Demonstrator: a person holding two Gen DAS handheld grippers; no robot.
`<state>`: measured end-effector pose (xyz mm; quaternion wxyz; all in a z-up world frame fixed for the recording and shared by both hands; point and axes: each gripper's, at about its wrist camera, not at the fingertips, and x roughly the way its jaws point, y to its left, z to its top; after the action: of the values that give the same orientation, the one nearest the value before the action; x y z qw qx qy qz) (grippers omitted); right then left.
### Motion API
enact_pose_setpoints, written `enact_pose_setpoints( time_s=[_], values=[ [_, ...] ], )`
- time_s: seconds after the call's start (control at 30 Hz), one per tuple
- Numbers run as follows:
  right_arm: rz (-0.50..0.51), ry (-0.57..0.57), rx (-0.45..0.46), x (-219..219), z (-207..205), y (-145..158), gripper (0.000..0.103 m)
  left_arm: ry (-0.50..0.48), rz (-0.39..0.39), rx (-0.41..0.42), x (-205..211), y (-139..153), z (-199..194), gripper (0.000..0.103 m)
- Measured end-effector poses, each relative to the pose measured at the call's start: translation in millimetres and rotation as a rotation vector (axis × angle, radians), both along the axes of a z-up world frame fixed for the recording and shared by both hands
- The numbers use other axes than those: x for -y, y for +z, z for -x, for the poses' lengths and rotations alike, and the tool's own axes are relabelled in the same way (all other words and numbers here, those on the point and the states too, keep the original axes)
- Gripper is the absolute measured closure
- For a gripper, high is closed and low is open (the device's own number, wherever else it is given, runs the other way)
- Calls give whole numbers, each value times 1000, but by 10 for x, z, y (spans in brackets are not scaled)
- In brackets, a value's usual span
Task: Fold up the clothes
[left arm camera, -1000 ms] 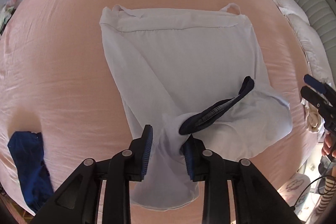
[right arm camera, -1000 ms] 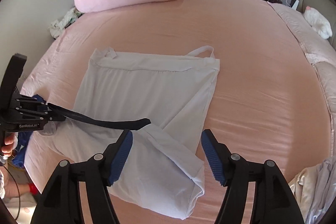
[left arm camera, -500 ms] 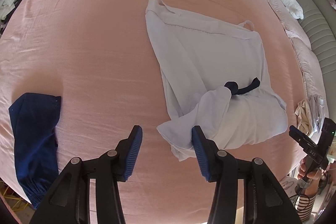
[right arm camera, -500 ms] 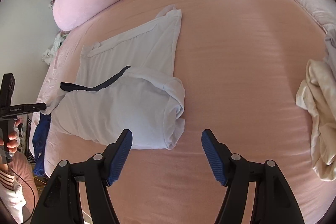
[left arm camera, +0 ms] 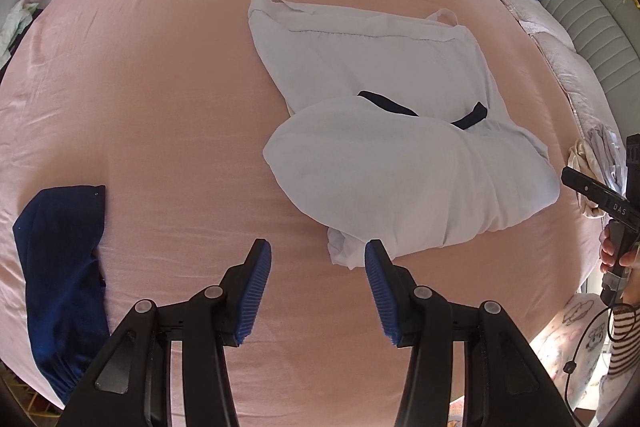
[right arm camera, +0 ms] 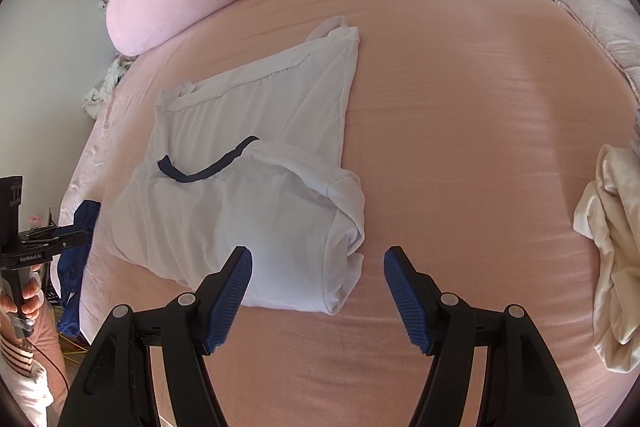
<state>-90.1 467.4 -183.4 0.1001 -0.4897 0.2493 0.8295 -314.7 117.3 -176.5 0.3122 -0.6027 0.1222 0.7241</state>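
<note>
Just ahead of both wide-open, empty claws, left (left arm camera: 316, 257) and right (right arm camera: 318, 265), lies the half-folded white garment (right arm camera: 240, 211).

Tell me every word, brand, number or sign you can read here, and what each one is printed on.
"GenRobot.AI": white lettering on the black body of the left gripper, seen in the right wrist view.
"DAS": white letters on the black body of the right gripper, seen in the left wrist view; it may be part of a longer word.
The white folded garment, navy blue cloth and pink bedsheet carry no readable text.
</note>
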Motion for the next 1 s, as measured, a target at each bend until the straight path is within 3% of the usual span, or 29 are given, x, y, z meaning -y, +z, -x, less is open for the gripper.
enact_pose_setpoints(
  time_s=[0.17, 0.47, 0.67, 0.83, 1.0],
  values=[
    [-3, -24, 15, -44, 61, -43, 35, 63, -92, 109, 73, -191, 33, 57],
    [79, -53, -8, 8, -76, -270, 35, 68, -149, 92, 42, -303, -263, 57],
    [74, -34, -55, 118, -138, -279, 35, 151, -252, 106, 161, -345, -337, 57],
    [63, -12, -97, 217, -181, -272, 34, 158, -325, 49, 208, -296, -378, 57],
    [46, 14, -125, 312, -176, -275, 34, 100, -278, -53, -32, -251, -395, 57]
  ],
)
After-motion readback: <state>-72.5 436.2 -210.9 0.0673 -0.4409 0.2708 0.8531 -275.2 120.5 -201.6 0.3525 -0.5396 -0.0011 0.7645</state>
